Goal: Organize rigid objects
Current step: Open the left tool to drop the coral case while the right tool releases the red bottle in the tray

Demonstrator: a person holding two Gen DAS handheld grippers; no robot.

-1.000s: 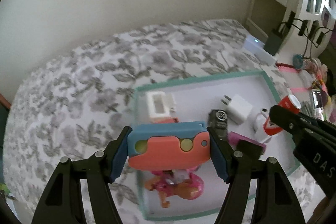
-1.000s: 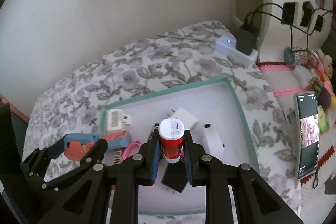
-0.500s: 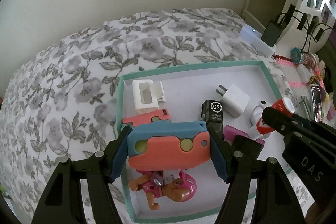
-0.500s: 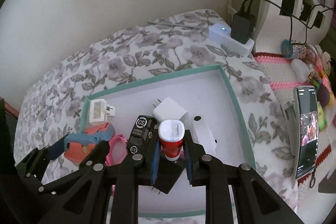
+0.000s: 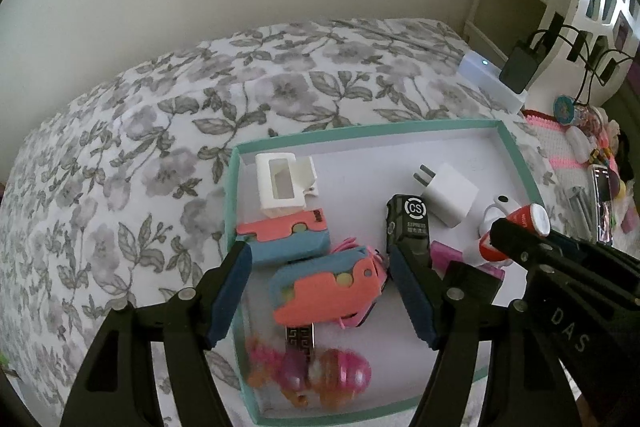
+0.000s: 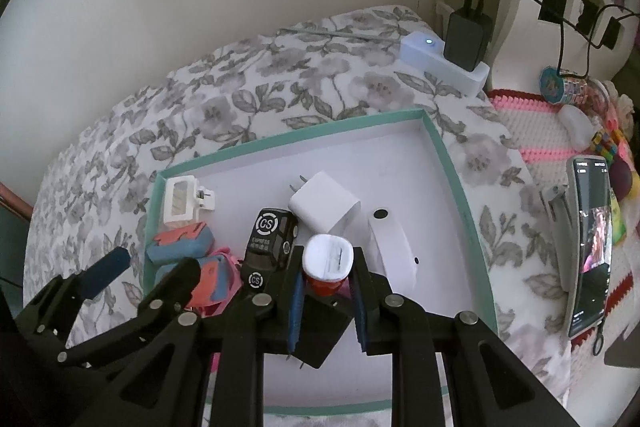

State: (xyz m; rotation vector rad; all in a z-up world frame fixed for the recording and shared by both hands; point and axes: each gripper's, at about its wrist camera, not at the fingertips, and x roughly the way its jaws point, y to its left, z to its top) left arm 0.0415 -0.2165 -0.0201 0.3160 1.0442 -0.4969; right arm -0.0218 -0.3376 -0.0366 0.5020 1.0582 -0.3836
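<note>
Teal-rimmed tray on a floral bedspread. Left to right: left gripper, jaws wide apart, holding nothing, above a coral-and-blue block lying loose in the tray; black CS car; white plug adapter; right gripper, jaws clamped on a red white-capped bottle over the tray.

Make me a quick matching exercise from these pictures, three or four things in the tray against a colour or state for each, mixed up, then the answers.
1 charger plug
2 red tube
3 toy car
4 coral-and-blue block

A black, CS logo
B lying loose between open left gripper jaws
C white, prongs showing
D clamped in right gripper

Pairs: 1-C, 2-D, 3-A, 4-B
</note>
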